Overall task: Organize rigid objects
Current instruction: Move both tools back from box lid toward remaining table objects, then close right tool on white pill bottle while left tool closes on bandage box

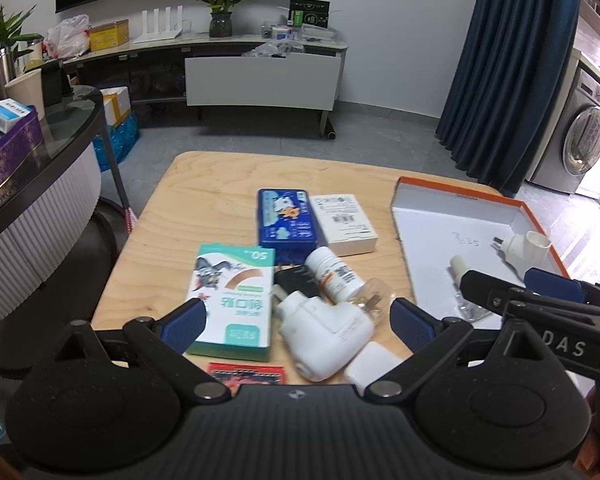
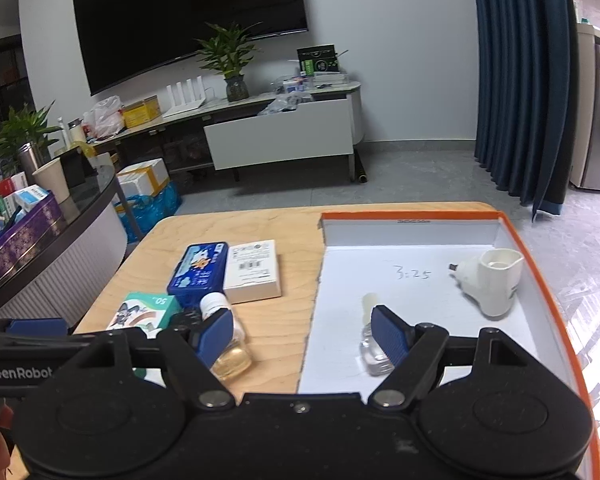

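Two grippers were up and both had their jaws spread wide with nothing between the pads: your left gripper [image 1: 296,320] hung over the clutter on the table [image 1: 220,176], your right gripper [image 2: 304,338] straddled the near edge of the tray [image 2: 548,264]. Between the left fingers lay the white plug [image 1: 324,332], on its side and touching the amber bottle [image 1: 370,298] and the pill bottle [image 1: 334,274] behind it, with a black adapter [image 1: 296,280] tucked against them. That crowding was the thing to mind, I would judge: to lift the plug cleanly you needed to square the pads on its two flat flanks, come down low enough to clear the rounded top, and close only once neither pad was catching the amber bottle, which looked likely to roll. The plaster box [image 1: 232,300] sat just beside the left pad, so a slight shift toward the plug would have kept it from being nudged. Farther off, the blue case [image 1: 286,218] and white box [image 1: 342,218] lay side by side, well clear. In the tray, a second plug [image 2: 490,280] stood near the far right wall and a clear bottle [image 2: 374,344] lay near the front, just behind your right pad; bare floor between them looked the best landing spot. Keeping your right gripper back from that clear bottle would have spared it a knock.
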`<move>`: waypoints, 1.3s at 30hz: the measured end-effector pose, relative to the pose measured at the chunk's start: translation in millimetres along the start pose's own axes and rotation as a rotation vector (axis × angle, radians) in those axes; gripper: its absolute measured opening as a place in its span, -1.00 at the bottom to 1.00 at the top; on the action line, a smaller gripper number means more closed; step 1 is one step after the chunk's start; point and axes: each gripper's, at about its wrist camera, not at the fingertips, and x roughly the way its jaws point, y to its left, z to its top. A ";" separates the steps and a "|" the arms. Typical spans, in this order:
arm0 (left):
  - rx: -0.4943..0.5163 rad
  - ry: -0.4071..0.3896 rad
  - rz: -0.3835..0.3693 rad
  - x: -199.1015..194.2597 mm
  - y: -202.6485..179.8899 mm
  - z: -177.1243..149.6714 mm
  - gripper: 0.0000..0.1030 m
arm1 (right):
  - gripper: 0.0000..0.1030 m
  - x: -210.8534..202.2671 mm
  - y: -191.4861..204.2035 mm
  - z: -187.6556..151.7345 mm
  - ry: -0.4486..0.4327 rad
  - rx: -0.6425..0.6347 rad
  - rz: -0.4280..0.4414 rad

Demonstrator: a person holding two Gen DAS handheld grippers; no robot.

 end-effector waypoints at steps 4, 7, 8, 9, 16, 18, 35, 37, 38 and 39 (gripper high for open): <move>-0.025 0.015 0.023 4.4 15.7 -3.3 0.96 | 0.75 2.8 4.0 -4.9 0.011 0.000 0.010; -0.043 0.030 0.053 10.4 29.5 -6.2 0.96 | 0.75 5.1 5.1 -8.8 0.022 -0.005 0.014; -0.046 0.036 0.063 12.6 34.2 -7.4 0.96 | 0.75 5.7 5.2 -10.0 0.025 -0.007 0.015; -0.051 0.043 0.075 15.0 38.6 -8.3 0.96 | 0.75 6.3 5.0 -11.3 0.027 -0.007 0.016; -0.074 0.089 0.107 37.0 60.4 -11.9 0.96 | 0.75 11.1 4.1 -12.4 0.035 -0.003 0.019; -0.071 0.098 0.097 41.2 61.2 -11.7 0.96 | 0.75 12.2 3.5 -12.7 0.037 -0.002 0.020; 0.002 0.126 0.043 83.4 52.8 -5.5 0.41 | 0.75 27.5 -1.7 -9.4 0.058 -0.037 0.026; 0.024 0.118 0.039 82.8 51.5 -5.6 0.40 | 0.75 31.9 -1.9 -7.9 0.067 -0.037 0.033; 0.021 0.115 0.030 81.7 52.8 -6.0 0.40 | 0.75 34.1 -1.6 -7.0 0.073 -0.039 0.041; 0.016 0.114 0.025 80.7 54.2 -6.1 0.40 | 0.75 36.2 -0.6 -6.2 0.078 -0.046 0.048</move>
